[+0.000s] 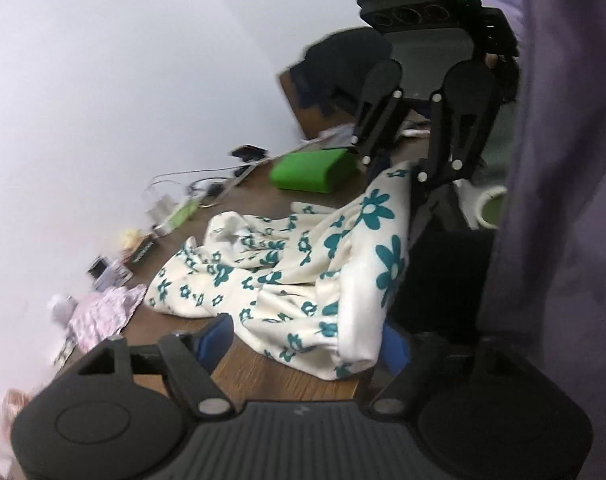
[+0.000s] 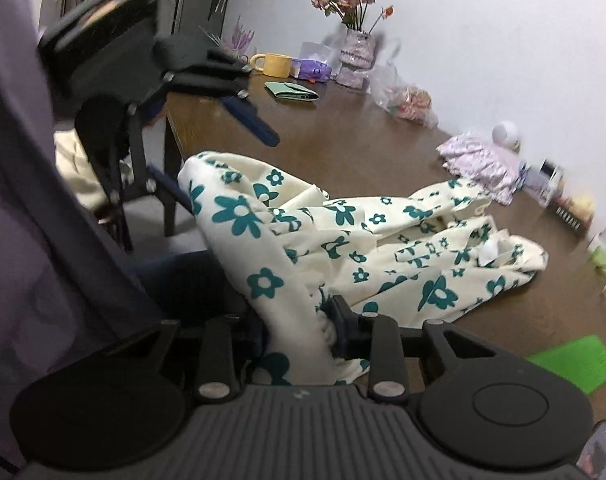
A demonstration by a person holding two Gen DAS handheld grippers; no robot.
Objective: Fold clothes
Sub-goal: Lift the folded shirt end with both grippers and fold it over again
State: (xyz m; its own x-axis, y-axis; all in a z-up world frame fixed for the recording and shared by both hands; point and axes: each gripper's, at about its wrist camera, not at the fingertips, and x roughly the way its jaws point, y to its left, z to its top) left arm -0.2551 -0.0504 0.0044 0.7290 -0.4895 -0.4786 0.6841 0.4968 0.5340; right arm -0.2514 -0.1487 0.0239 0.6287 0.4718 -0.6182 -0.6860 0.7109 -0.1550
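Observation:
A cream garment with teal flowers lies crumpled on the brown wooden table and hangs over its near edge. It also shows in the right wrist view. My left gripper has its blue pads apart, with the garment's hem between them; in the right wrist view the left gripper looks open beside the cloth's corner. My right gripper is shut on a bunched edge of the garment. In the left wrist view the right gripper pinches the cloth's raised corner.
A green pouch, cables and small items lie along the wall. A yellow mug, a vase of flowers, a plastic bag and a pink folded cloth stand at the table's back. The person's purple clothing is close.

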